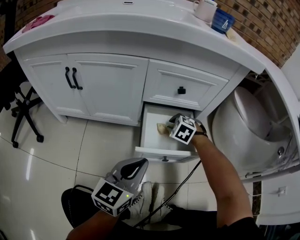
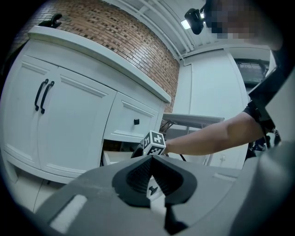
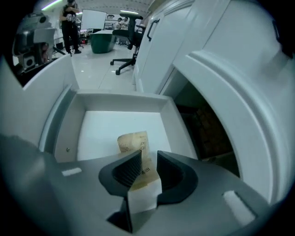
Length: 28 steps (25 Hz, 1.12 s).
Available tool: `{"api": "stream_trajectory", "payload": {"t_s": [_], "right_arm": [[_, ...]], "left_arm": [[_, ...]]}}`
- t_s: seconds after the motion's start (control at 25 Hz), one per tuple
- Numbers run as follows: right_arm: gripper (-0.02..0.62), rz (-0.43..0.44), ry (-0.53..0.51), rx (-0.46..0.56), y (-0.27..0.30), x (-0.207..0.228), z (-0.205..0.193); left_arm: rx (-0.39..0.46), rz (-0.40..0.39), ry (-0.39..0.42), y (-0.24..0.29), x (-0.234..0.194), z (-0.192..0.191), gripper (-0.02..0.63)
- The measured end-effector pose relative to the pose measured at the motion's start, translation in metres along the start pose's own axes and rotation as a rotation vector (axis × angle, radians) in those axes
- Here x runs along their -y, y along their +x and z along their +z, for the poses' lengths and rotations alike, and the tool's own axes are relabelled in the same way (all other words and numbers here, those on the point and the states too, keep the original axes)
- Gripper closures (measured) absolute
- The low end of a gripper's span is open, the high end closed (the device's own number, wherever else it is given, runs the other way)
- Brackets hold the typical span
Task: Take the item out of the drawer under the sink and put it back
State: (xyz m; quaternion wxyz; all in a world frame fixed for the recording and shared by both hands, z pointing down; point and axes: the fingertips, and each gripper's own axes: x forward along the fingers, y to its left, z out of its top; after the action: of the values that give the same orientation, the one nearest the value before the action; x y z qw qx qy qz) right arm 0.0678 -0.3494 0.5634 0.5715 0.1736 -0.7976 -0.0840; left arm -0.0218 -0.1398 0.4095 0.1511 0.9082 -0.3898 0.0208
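Observation:
The lower drawer [image 1: 154,151] of the white vanity stands pulled out under a shut upper drawer [image 1: 181,90]. My right gripper [image 1: 168,125] reaches down into it, its marker cube on top. In the right gripper view the jaws [image 3: 148,159] are shut on a tan paper packet [image 3: 133,142], which sticks out past the fingertips over the white drawer floor [image 3: 110,126]. The packet [image 1: 162,127] shows as a small tan patch in the head view. My left gripper [image 1: 142,163] hangs low in front of the drawer, shut and holding nothing, pointing at the vanity [image 2: 78,110].
A white toilet [image 1: 243,122] stands close on the right of the drawer. Cabinet doors with black handles [image 1: 72,78] are shut at left. An office chair base [image 1: 23,112] sits far left. A mug [image 1: 205,9] and a blue cup [image 1: 222,21] stand on the counter.

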Motion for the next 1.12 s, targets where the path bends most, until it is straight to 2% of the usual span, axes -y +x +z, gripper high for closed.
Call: {"api": "stream_trajectory", "payload": {"t_s": [0.16, 0.28, 0.52, 0.84, 1.0, 1.12], "right_arm": [[0.497, 0.056, 0.015, -0.007, 0.013, -0.011, -0.002], [0.523, 0.049, -0.003, -0.033, 0.017, -0.013, -0.006], [0.578, 0.033, 0.017, -0.022, 0.013, -0.013, -0.003], [0.586, -0.02, -0.004, -0.029, -0.003, -0.008, -0.001], [0.586, -0.086, 0.019, 0.041, -0.034, -0.002, 0.016], [0.586, -0.159, 0.096, 0.188, -0.084, 0.0, 0.038]], "left_arm": [[-0.005, 0.005, -0.002, -0.001, -0.003, -0.001, 0.6], [-0.017, -0.001, -0.002, 0.0, 0.001, -0.004, 0.6], [-0.019, -0.004, -0.005, 0.0, 0.003, -0.005, 0.6], [-0.005, -0.002, 0.006, -0.006, 0.005, 0.001, 0.6], [0.003, 0.008, 0.009, -0.01, 0.003, 0.004, 0.6], [0.005, 0.019, 0.009, -0.011, 0.0, 0.006, 0.6]]}}
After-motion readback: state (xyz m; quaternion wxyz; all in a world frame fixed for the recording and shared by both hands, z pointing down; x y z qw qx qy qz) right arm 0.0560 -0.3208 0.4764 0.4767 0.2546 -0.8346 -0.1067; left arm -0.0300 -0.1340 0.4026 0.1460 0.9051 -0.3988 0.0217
